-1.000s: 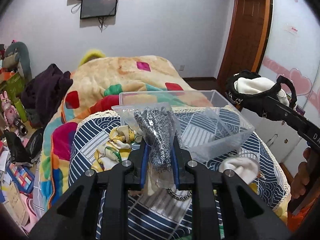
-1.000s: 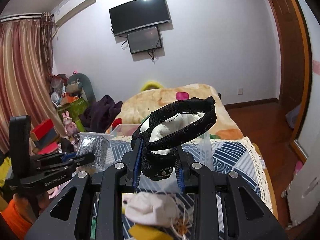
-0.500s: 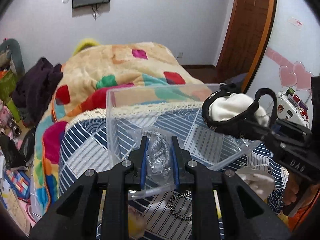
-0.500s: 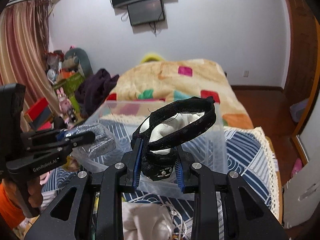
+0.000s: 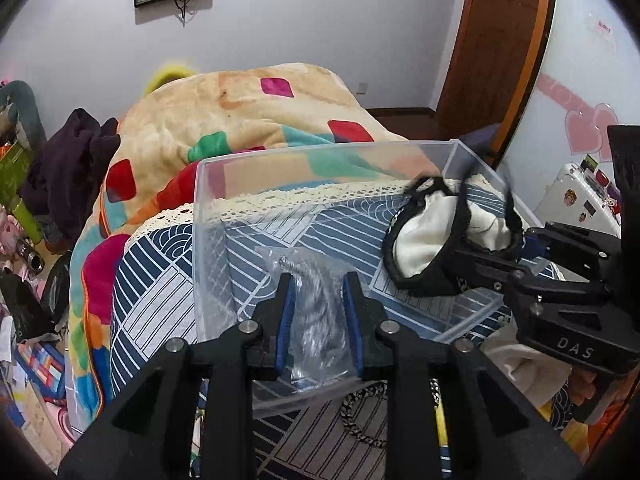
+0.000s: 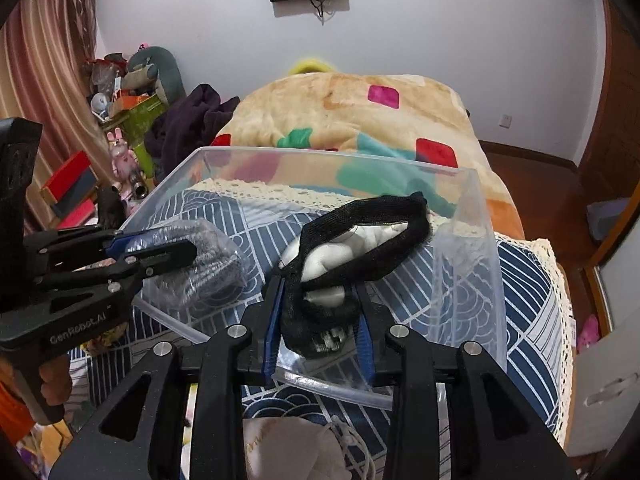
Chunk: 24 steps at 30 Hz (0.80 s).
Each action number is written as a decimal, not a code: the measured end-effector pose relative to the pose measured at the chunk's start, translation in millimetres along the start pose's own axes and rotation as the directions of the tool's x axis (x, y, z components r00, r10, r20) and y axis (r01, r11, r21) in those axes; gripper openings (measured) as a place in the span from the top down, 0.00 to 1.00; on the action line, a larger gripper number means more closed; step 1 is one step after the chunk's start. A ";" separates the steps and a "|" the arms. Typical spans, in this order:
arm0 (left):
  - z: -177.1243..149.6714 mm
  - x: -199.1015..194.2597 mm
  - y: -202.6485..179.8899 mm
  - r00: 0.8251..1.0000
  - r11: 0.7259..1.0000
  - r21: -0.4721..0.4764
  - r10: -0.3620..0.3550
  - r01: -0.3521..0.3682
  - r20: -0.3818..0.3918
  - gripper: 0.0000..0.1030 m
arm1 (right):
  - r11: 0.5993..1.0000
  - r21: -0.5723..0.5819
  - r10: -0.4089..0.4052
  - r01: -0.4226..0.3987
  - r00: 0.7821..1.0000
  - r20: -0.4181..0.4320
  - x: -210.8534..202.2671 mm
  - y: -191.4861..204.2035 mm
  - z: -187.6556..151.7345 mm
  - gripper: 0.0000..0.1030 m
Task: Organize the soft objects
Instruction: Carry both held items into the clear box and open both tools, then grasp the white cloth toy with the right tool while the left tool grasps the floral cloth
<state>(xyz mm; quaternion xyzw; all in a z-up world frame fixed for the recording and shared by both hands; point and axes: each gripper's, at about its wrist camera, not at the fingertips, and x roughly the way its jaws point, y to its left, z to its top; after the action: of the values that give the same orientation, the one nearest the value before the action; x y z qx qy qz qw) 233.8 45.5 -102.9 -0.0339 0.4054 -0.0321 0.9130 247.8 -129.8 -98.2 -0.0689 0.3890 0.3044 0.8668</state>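
A clear plastic bin (image 5: pixel 320 152) (image 6: pixel 472 200) sits on a blue patterned cloth. My left gripper (image 5: pixel 318 280) is shut on a clear bag of grey knit fabric (image 5: pixel 316 312) and holds it inside the bin over the near wall; the bag also shows in the right wrist view (image 6: pixel 208 268). My right gripper (image 6: pixel 320 284) is shut on a black-and-white fabric bundle (image 6: pixel 360 240) with a black band, held inside the bin's right side. The bundle also shows in the left wrist view (image 5: pixel 424 240).
A white cloth pouch (image 6: pixel 292 448) and a black-and-white cord (image 5: pixel 360 412) lie on the cloth in front of the bin. A colourful blanket (image 5: pixel 240 104) covers the bed behind. A dark garment (image 5: pixel 68 168) and toys crowd the left floor.
Both grippers have moved forward and down with their loads, from above the bin's near rim to inside it. Both grips are unchanged.
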 end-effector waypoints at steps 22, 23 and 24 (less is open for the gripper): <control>-37.7 -97.1 -1.0 0.977 0.998 0.031 0.054 -0.061 0.205 0.24 | 0.997 -0.062 -0.029 0.040 0.984 0.176 -71.4 14.4 -16.2 0.31; -41.1 -97.6 0.4 0.977 0.997 0.030 0.062 -0.070 0.205 0.22 | 0.997 -0.062 -0.029 0.041 0.983 0.182 -73.5 14.8 -18.2 0.30; -45.4 -97.2 2.3 0.977 0.997 0.028 0.071 -0.078 0.201 0.21 | 0.998 -0.058 -0.025 0.036 0.982 0.187 -75.4 14.3 -21.5 0.27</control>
<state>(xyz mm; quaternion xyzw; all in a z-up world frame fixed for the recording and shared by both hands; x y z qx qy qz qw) 135.1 54.5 -61.8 -0.0053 0.3122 -0.0016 0.9500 187.3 -161.6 -57.3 -0.0724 0.2956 0.3079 0.9014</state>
